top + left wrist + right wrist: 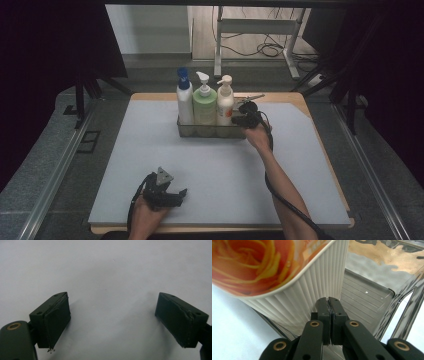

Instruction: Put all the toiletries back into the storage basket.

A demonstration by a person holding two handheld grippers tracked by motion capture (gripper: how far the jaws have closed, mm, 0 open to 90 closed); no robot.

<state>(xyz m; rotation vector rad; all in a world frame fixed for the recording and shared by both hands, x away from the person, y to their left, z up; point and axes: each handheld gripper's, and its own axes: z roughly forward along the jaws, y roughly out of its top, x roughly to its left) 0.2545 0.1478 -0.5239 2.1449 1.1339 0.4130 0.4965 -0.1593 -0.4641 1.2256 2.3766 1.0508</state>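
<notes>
1. The clear plastic rectangular caddy [212,131] sits mid-table on the pale grey mat [150,165], holding three pump bottles in a row — one blue-capped white bottle [184,100], one pale green bottle [204,102], one cream ribbed bottle [225,102].
2. The right gripper [329,301], jaws pressed together, pinches the caddy's thin wall beside the cream bottle.
3. Judged: the wall is stiff but slick and the load is heavy — take hold low at the rim.
4. The left gripper [112,320] rests on the mat, jaws wide apart and empty.
</notes>
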